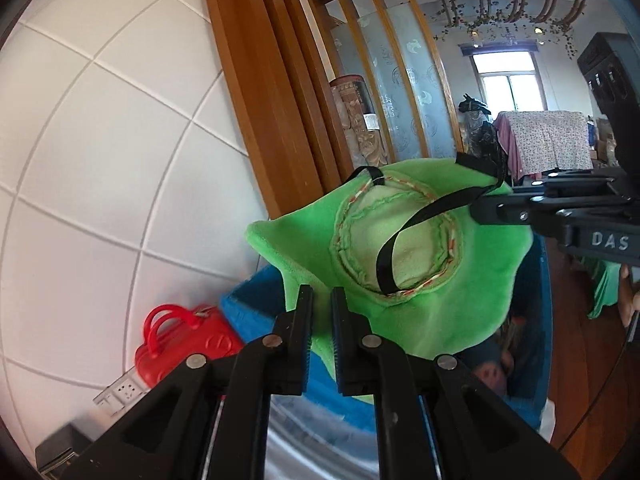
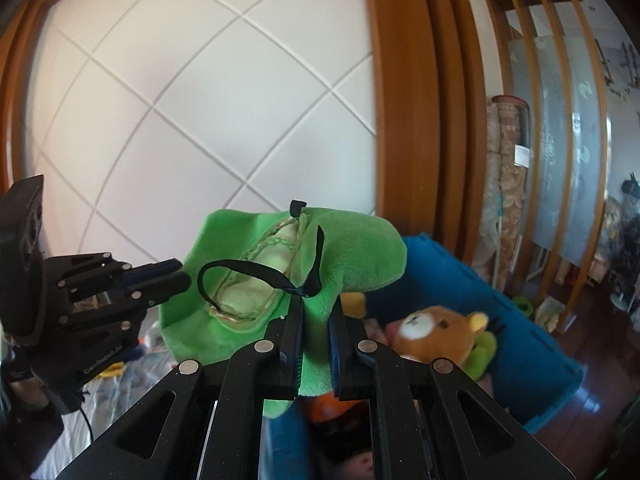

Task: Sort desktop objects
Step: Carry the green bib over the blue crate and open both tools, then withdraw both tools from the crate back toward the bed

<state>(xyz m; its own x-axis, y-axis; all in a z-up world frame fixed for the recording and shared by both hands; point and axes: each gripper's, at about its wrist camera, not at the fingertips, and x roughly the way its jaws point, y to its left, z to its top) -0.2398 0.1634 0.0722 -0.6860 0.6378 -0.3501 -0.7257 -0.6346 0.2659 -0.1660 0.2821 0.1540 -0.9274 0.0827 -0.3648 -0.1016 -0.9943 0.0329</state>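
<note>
Green hat [image 1: 408, 264] — pinched between both grippers' fingers

Blue plastic crate [image 2: 500, 312] on the dark wooden floor [image 2: 592, 396]
Inside the crate lies a brown plush bear [image 2: 436, 332]; beside it stands a red plastic toy suitcase [image 1: 180, 340].

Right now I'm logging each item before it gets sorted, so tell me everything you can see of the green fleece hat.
The green fleece hat is soft and floppy, with a wavy brim, a paler stitched crown opening and a thin black strap looped across it. It is held up in the air above the blue bin, the left gripper and the right gripper each shut on its brim.
</note>
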